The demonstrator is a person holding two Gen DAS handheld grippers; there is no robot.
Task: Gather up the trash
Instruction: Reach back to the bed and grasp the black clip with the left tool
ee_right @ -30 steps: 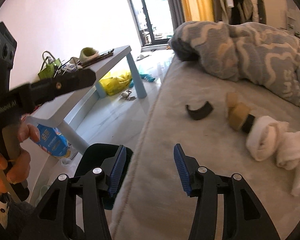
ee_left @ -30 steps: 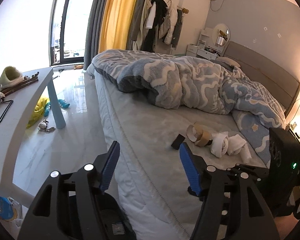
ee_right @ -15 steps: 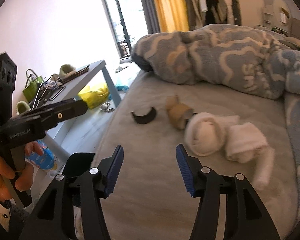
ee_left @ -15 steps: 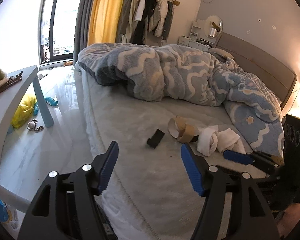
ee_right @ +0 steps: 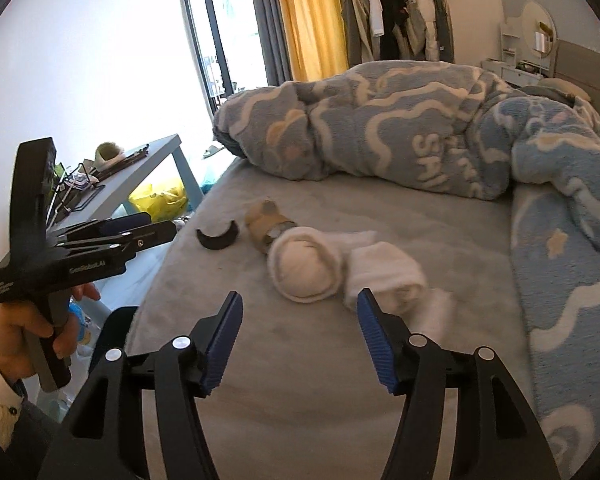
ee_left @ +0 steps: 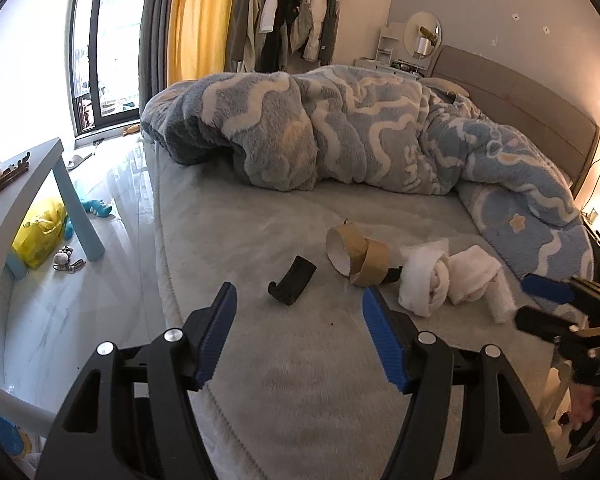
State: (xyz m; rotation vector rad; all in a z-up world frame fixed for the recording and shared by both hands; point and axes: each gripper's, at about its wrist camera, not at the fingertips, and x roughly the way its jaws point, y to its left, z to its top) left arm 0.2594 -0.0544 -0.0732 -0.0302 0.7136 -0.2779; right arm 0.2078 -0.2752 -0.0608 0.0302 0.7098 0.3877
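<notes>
- My left gripper (ee_left: 296, 312) hangs over the near edge of the bed (ee_left: 260, 380), jaws spread apart and empty.
- Just ahead of it on the grey sheet lies a curved black scrap (ee_left: 292, 286), apart from the blue pads.
- Right of that scrap I see two brown tape rolls (ee_left: 356, 254) touching each other, then a bundle of white rolled cloth (ee_left: 448, 280) right against them.
- My right gripper (ee_right: 298, 334) has just been widening its jaws; nothing sits between them, and the white rolled cloth lies just past the tips.
- From the right camera I see a hand (ee_right: 24, 328) gripping the left tool's handle, beside the bed.
- A blue patterned blanket (ee_left: 360, 136) is heaped across the far half of the bed.
- A grey tabletop (ee_right: 140, 160) with clutter stands left of the bed, a yellow bag (ee_left: 40, 236) on the floor under it.
</notes>
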